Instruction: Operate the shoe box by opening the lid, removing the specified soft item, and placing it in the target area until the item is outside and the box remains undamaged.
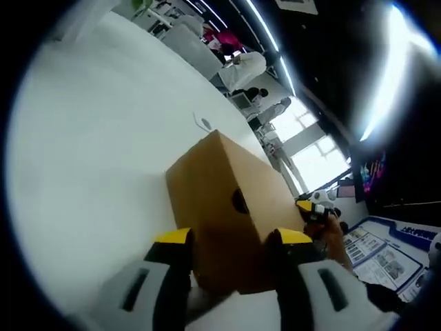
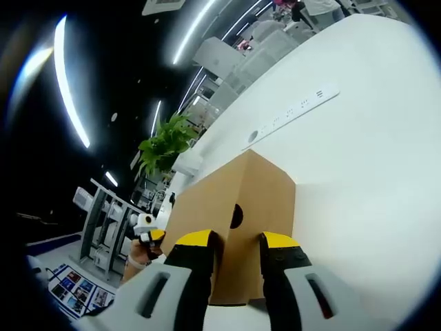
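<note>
Yellow-tipped jaws of the left gripper (image 1: 229,243) close on one end of a brown cardboard shoe box (image 1: 227,207), while the right gripper (image 2: 234,245) pinches the opposite end, each beside a round finger hole (image 2: 236,216). The closed box rests on a white table (image 1: 89,138), where a white power strip (image 2: 293,114) lies farther back. Beyond it: a green potted plant (image 2: 165,146), ceiling light strips (image 2: 69,83), printed posters (image 1: 386,255) too blurred to read, distant people at bright windows (image 1: 313,155)
</note>
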A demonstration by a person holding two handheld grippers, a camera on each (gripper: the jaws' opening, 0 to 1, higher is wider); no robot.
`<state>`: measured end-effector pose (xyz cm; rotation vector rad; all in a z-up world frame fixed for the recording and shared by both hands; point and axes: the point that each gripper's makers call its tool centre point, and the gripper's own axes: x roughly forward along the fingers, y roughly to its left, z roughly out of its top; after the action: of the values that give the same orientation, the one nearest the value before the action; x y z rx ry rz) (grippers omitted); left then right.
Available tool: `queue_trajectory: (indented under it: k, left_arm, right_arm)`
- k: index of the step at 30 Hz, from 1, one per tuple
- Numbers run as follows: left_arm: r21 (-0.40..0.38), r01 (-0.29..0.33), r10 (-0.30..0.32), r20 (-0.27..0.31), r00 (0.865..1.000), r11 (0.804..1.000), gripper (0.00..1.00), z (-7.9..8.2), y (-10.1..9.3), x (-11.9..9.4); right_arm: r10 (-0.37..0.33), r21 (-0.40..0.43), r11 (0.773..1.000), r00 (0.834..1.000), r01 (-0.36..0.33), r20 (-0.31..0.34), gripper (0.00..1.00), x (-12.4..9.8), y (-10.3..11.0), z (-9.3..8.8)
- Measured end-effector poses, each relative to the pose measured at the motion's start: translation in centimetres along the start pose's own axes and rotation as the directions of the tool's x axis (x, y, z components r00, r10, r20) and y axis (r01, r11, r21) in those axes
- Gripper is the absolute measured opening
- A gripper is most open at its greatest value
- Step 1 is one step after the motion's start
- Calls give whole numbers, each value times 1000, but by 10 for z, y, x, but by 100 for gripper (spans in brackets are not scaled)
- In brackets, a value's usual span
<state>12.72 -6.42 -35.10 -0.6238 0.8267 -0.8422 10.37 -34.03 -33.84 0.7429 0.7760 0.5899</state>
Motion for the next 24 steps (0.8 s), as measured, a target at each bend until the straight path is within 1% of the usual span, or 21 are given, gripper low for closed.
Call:
queue_trajectory:
  k: [1, 3, 4, 5, 7, 8, 10, 11, 12, 13, 14, 15, 16, 17, 18, 19, 20, 21, 23, 24]
  left_arm:
    - [28, -3, 3, 1, 1000, 1000, 51, 0, 0, -2]
    - [57, -8, 8, 5, 1000, 998, 51, 2, -2, -6]
    - [86, -17, 15, 18, 1000, 996, 51, 4, -2, -7]
    - [129, -28, 24, 32, 999, 991, 51, 8, -3, -10]
    - [192, -38, 30, 43, 999, 981, 51, 11, -7, -14]
    - [229, -47, 35, 55, 998, 972, 51, 14, -10, -17]
    - [303, -46, 23, 79, 997, 952, 51, 19, -20, -22]
    - [353, -52, 20, 95, 995, 934, 51, 22, -27, -24]
    - [385, -56, 18, 101, 995, 921, 51, 24, -28, -25]
    - [447, -61, 17, 103, 995, 892, 51, 25, -33, -26]
    - [483, -71, 22, 106, 994, 873, 52, 25, -35, -28]
    - [525, -91, 32, 119, 992, 847, 52, 27, -39, -29]
    - [593, -122, 45, 142, 989, 796, 52, 32, -40, -31]
    - [644, -132, 44, 152, 987, 754, 52, 32, -45, -31]
    - [680, -141, 43, 159, 986, 720, 52, 28, -55, -34]
    - [727, -153, 39, 172, 984, 669, 53, 25, -64, -34]
    - [747, -161, 40, 178, 983, 645, 54, 23, -69, -34]
    - [778, -173, 34, 191, 981, 604, 55, 21, -76, -35]
    - [817, -171, 18, 193, 981, 551, 55, 14, -87, -36]
    - [827, -182, 18, 203, 979, 532, 55, 13, -90, -36]
  right_arm:
    - [0, 0, 1000, 1000, 0, 0, 26, 0, 0, 0]
    - [0, 0, 1000, 1000, 0, 1, 26, 0, 0, 0]
    - [0, -1, 1000, 1000, 0, 1, 26, 0, 0, 0]
    - [0, -1, 1000, 1000, 0, 1, 26, 0, 0, 0]
    - [0, 1, 1000, 1000, 0, 2, 26, 0, 0, 0]
    - [-2, -1, 1000, 1000, 2, 1, 26, 0, 0, 0]
    - [-3, -1, 1000, 1000, 3, 1, 26, 0, 0, 0]
    - [-3, -1, 1000, 1000, 3, 1, 26, -1, 0, 0]
    - [-4, -1, 1000, 1000, 4, 1, 26, 0, 0, 0]
    - [-4, 0, 1000, 1000, 4, 1, 26, -1, 0, 0]
    - [-4, 0, 1000, 1000, 4, 1, 26, -1, 0, 0]
    - [-6, 0, 1000, 1000, 6, 1, 26, -1, 0, 1]
    - [-7, -1, 1000, 1000, 7, 1, 26, -1, 0, 0]
    - [-8, -1, 1000, 1000, 8, 2, 26, -1, 0, 0]
    - [-9, -1, 1000, 1000, 9, 3, 26, 0, 0, 0]
    - [-8, 0, 1000, 1000, 8, 3, 26, -1, 0, 1]
    - [-8, 2, 1000, 1000, 8, 4, 26, -1, 0, 1]
    - [-9, 0, 1000, 1000, 9, 3, 26, -1, -1, 1]
    - [-11, 0, 1000, 1000, 11, 2, 26, -1, -1, 1]
    - [-12, -1, 1000, 1000, 12, 2, 26, 0, 0, 1]
